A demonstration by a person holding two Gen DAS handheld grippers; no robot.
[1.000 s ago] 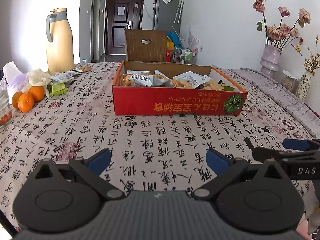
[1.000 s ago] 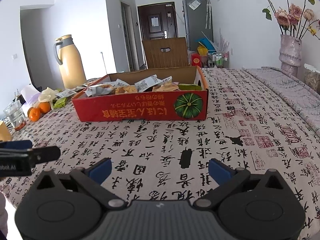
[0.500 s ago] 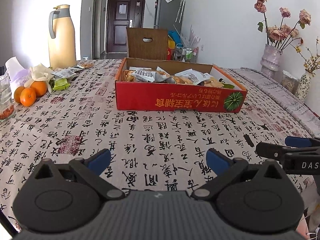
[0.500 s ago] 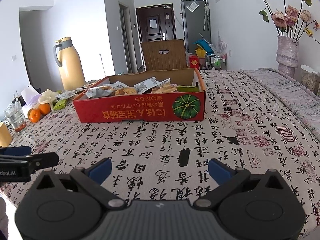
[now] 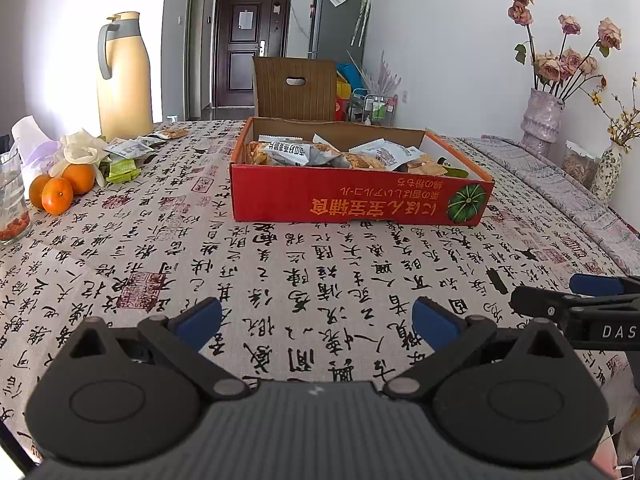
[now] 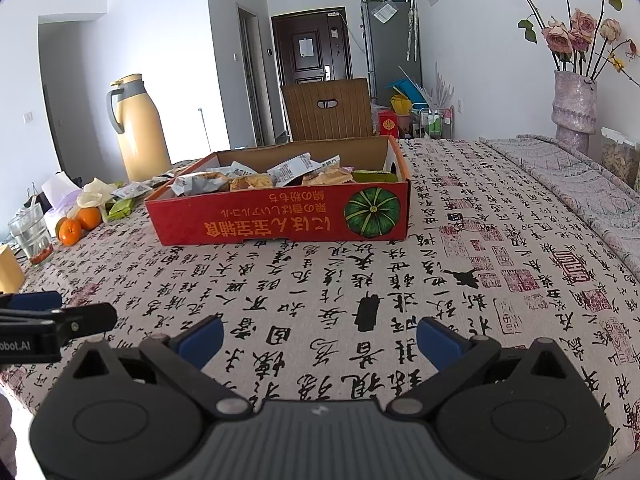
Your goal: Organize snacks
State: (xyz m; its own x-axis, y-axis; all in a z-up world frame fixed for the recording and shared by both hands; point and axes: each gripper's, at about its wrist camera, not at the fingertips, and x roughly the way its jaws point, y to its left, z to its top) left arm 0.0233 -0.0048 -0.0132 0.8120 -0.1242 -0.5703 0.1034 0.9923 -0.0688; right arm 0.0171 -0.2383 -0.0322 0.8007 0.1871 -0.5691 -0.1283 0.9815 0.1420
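A red cardboard box (image 5: pixel 360 200) (image 6: pixel 280 216) with a green pumpkin print stands mid-table, holding several wrapped snack packets (image 5: pixel 292 152) (image 6: pixel 296 170). More loose snack packets (image 5: pixel 132 148) (image 6: pixel 130 192) lie at the far left by the oranges. My left gripper (image 5: pixel 316 322) hovers open over the tablecloth, well short of the box, nothing between its blue pads. My right gripper (image 6: pixel 320 338) is open too, also empty and short of the box. Each gripper's tip shows at the edge of the other's view.
A yellow thermos jug (image 5: pixel 124 76) stands far left, with oranges (image 5: pixel 58 190), a tissue pack and a glass (image 5: pixel 12 204) near the left edge. A vase of dried roses (image 5: pixel 544 116) and a jar sit at the right. A brown chair (image 5: pixel 296 88) is behind the table.
Both grippers have dropped lower and drawn slightly back from the box, which now sits higher in both views. Both stay open and empty.
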